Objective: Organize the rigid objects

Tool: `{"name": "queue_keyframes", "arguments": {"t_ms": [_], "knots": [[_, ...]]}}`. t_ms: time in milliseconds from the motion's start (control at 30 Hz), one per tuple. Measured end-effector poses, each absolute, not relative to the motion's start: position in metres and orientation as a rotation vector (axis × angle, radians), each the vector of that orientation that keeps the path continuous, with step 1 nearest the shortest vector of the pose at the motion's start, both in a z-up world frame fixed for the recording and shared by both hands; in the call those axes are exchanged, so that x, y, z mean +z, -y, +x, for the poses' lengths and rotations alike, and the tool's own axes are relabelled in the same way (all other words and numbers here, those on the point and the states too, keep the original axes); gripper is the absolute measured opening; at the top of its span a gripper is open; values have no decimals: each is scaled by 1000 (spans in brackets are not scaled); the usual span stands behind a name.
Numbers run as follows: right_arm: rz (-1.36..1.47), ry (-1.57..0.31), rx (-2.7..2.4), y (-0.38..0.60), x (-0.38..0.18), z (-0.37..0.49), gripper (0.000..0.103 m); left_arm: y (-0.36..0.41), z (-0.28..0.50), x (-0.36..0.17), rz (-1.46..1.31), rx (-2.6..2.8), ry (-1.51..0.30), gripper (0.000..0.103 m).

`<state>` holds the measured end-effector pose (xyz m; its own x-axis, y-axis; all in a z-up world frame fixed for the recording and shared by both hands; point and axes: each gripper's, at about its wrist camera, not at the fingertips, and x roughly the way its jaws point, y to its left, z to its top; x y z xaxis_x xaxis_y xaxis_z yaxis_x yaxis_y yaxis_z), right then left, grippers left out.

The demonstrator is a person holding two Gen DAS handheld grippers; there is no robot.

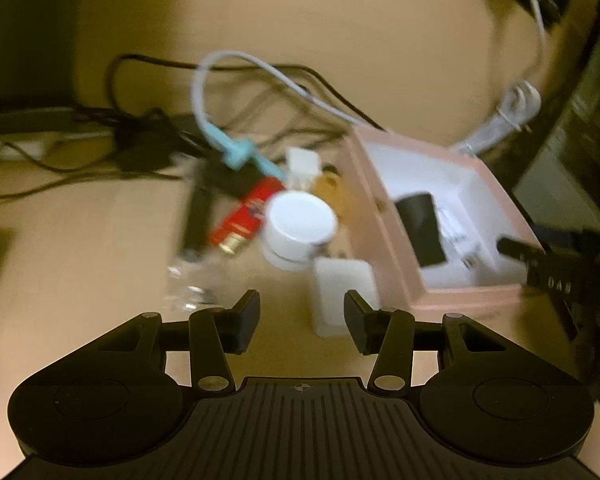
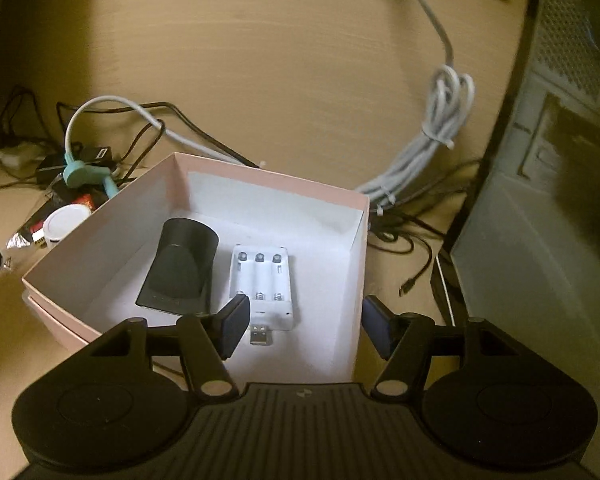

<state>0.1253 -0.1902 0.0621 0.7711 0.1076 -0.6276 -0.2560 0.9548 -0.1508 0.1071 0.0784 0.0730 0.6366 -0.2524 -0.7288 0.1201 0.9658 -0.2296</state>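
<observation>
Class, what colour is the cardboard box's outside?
Pale pink cardboard box, white inside; clearest in the right wrist view.

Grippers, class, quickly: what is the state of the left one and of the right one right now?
Left gripper: open, holding nothing, above the desk by the white block.
Right gripper: open, holding nothing, over the pink box.

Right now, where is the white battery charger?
The white battery charger lies flat inside the pink box, just right of the black object, in the right wrist view. The open right gripper hovers over its USB end.
</observation>
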Motion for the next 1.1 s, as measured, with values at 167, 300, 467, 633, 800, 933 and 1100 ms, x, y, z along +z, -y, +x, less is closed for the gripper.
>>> {"name": "queue_keyframes", "arguments": {"t_ms": [167, 300, 467, 633, 800, 933, 1100], "knots": [[-184, -636, 195, 198, 77, 105, 62, -57, 109, 63, -114, -252, -840, 51], [-150, -637, 208, 205, 86, 80, 62, -68, 118, 63, -186, -167, -787, 51], [-105, -650, 215, 208, 94, 51, 62, -72, 145, 70, -214, -136, -751, 51], [-119, -688, 234, 200, 89, 36, 62, -53, 177, 64, -118, -112, -766, 53], [-133, -717, 273, 189, 85, 24, 62, -50, 180, 60, -79, -112, -786, 57], [-143, -720, 316, 179, 83, 16, 62, -62, 154, 61, -87, -109, -791, 57], [-154, -710, 413, 160, 84, 11, 62, -97, 95, 58, -201, -110, -810, 57]]}}
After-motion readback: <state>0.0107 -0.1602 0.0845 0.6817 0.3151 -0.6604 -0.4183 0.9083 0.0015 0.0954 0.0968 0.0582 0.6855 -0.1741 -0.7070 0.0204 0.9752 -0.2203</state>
